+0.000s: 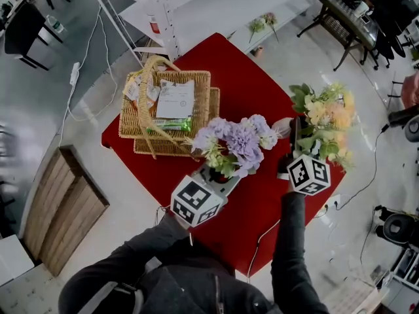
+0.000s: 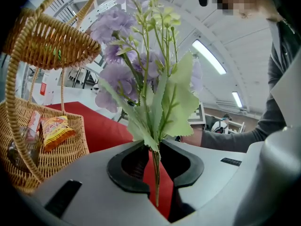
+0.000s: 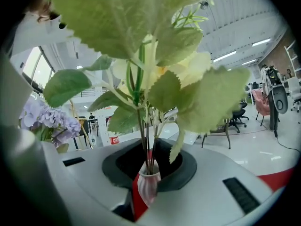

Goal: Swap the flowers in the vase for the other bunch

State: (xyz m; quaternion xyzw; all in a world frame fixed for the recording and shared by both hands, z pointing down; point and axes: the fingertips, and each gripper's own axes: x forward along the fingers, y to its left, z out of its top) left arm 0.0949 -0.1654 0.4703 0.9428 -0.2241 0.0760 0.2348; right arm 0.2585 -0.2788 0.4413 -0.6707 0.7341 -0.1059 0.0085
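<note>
My left gripper (image 2: pixel 155 173) has its jaws pinched on the purple bunch (image 2: pixel 127 55), clear of the vase (image 3: pixel 148 185). My right gripper (image 3: pixel 146 173) has its jaws narrowly closed on the yellow bunch (image 3: pixel 188 102), whose stems sit in the vase. I judge that only letting go remains.

Flat indoor light, with strong wide-angle bending in every view

Soft light is cast from ceiling strip lights (image 2: pixel 209 55), and only faint shadows are thrown on the red table (image 1: pixel 242 77). The head view is smeared at its left edge. Both gripper views are ringed in black and curved at the rims. The yellow flowers (image 3: pixel 136 41) are rendered large and soft, the floor (image 3: pixel 263 145) is washed out, and the purple flowers (image 2: pixel 117 27) are kept fairly sharp.
</note>
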